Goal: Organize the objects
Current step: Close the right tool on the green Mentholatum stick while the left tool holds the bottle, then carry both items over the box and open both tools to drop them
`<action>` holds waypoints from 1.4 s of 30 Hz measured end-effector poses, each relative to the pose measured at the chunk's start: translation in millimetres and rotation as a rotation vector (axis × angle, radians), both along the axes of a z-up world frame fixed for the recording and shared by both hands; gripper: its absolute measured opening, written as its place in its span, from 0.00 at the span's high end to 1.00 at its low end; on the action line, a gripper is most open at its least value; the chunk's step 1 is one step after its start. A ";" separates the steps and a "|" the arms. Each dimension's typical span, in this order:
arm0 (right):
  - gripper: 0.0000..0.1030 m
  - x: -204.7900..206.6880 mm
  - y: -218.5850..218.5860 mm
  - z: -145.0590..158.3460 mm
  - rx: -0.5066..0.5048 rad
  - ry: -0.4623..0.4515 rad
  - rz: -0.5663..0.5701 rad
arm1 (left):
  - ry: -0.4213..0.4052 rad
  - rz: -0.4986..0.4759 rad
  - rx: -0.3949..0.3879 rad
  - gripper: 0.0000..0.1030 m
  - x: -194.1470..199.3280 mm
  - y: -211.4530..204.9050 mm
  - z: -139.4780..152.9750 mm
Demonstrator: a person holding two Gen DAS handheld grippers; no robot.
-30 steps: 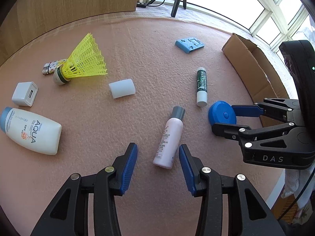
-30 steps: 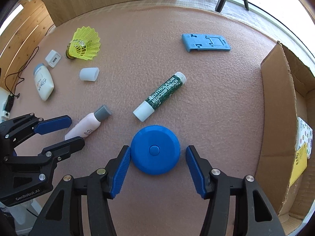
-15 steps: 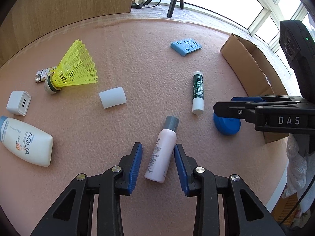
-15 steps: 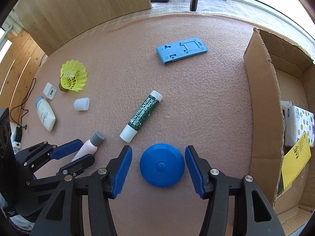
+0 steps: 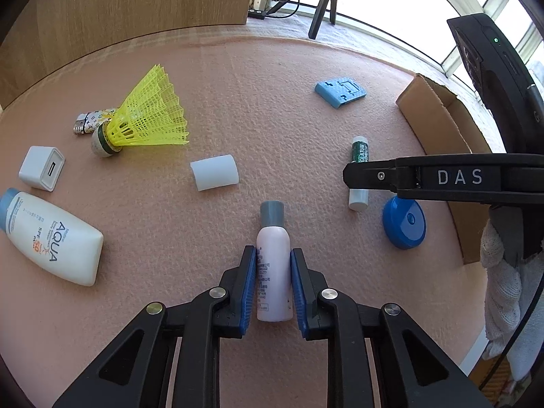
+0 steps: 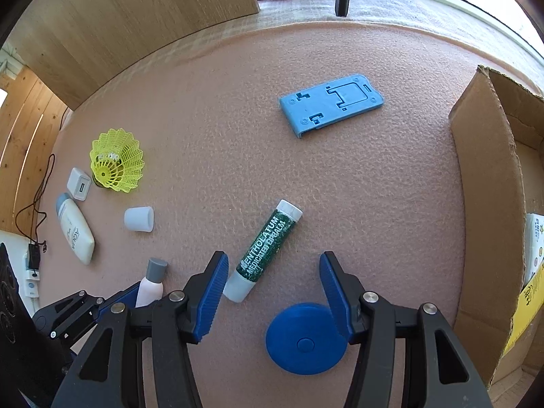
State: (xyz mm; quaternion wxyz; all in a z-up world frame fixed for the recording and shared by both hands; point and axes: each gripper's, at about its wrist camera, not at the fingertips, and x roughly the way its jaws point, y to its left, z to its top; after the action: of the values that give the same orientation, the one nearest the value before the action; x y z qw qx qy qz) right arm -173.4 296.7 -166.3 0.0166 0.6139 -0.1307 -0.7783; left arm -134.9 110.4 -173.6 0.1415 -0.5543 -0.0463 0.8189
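A pink bottle with a grey cap (image 5: 274,272) lies on the pink mat between the blue pads of my left gripper (image 5: 273,251). The jaws are closing and both pads touch the bottle's sides. My right gripper (image 6: 273,261) hangs open above the mat. A blue round disc (image 6: 302,340) lies under it near the right finger, and the white end of a green lip balm stick (image 6: 268,248) lies by the left finger. In the left wrist view the right gripper's black finger crosses in front of the lip balm (image 5: 359,149), with the disc (image 5: 404,222) below it.
A cardboard box (image 6: 486,204) stands open at the right with printed packets inside. On the mat lie a blue phone stand (image 6: 331,103), a yellow shuttlecock (image 5: 149,115), a white cap (image 5: 214,171), a white charger (image 5: 41,168) and a sunscreen bottle (image 5: 51,238).
My left jaws have closed in from wide apart onto the pink bottle. The right gripper has rolled and shifted, so the disc now lies near its right finger and the lip balm's end by its left.
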 end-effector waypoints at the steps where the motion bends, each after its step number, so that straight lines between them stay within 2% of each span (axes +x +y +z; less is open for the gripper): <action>1: 0.50 -1.1 -2.8 0.1 0.008 0.003 0.005 | -0.001 0.004 0.004 0.79 -0.7 -0.6 -0.3; 3: 0.51 -3.8 -9.4 -0.1 0.022 0.005 0.018 | -0.003 0.012 0.014 0.79 -1.2 -2.0 -0.1; 5: 0.58 -4.5 -12.8 0.0 0.037 0.009 0.031 | -0.005 0.018 0.020 0.79 -1.5 -3.0 -0.2; 7: 0.70 -4.1 -15.5 0.4 0.048 0.011 0.045 | -0.007 0.023 0.025 0.79 -1.8 -4.2 0.0; 9: 0.76 -3.4 -16.8 0.0 0.043 0.011 0.055 | -0.008 0.026 0.030 0.79 -2.1 -4.9 0.1; 14: 0.86 1.0 -14.1 -0.6 0.024 0.018 0.044 | -0.007 0.036 0.041 0.79 -3.0 -5.5 2.7; 20: 0.86 12.7 -1.2 4.5 -0.009 0.037 0.012 | -0.005 0.045 0.050 0.79 -4.7 -4.2 5.6; 28: 0.86 40.0 19.0 40.9 -0.085 0.123 -0.023 | 0.025 0.045 0.068 0.79 -8.6 -0.5 21.4; 36: 0.86 80.9 55.1 73.4 -0.065 0.208 -0.098 | 0.066 -0.011 0.085 0.79 -16.4 29.2 41.7; 42: 0.86 119.9 90.8 85.1 -0.028 0.227 -0.167 | 0.089 -0.078 0.102 0.79 -22.0 67.5 54.5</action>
State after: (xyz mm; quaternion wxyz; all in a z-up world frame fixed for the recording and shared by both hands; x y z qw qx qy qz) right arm -53.5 387.5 -81.3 -0.0251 0.5084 -0.1896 -0.8396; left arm -156.9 177.9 -119.0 0.2034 -0.5107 -0.0601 0.8332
